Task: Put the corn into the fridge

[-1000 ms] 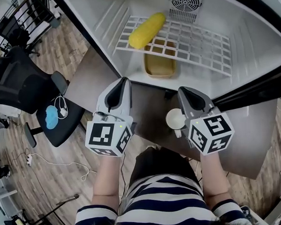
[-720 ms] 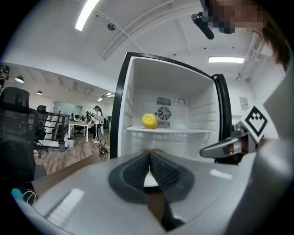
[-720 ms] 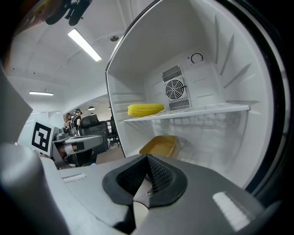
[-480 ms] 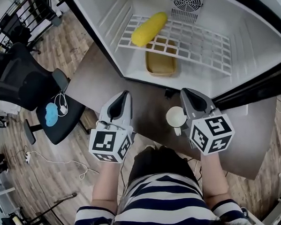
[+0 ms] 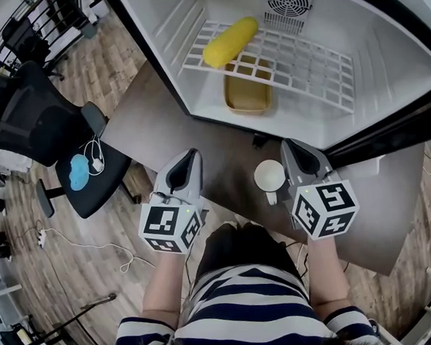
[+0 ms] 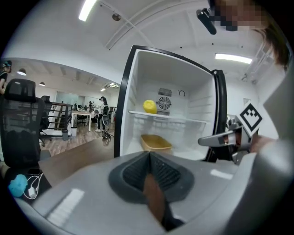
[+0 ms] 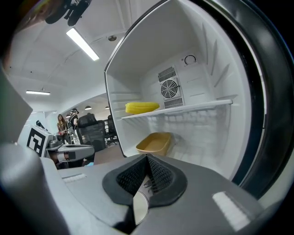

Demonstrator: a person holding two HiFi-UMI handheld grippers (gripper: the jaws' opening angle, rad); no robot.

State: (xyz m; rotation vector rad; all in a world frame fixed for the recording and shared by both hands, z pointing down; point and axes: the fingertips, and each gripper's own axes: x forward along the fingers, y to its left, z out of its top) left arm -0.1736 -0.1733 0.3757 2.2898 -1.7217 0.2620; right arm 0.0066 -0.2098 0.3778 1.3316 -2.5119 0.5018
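Head view | yellow corn (image 5: 229, 42) (on fridge (image 5: 383, 65) rack (image 5: 312, 63)) | left gripper (image 5: 193, 154), right gripper (image 5: 287, 143): fingers (image 5: 189, 168) together

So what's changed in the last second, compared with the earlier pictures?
Both grippers drew back from the fridge toward the person: the left gripper further, the right gripper only slightly. Both are shut and empty; nothing was grasped or released. The corn stayed on the wire shelf, the yellow tray beneath it, the white cup on the table.
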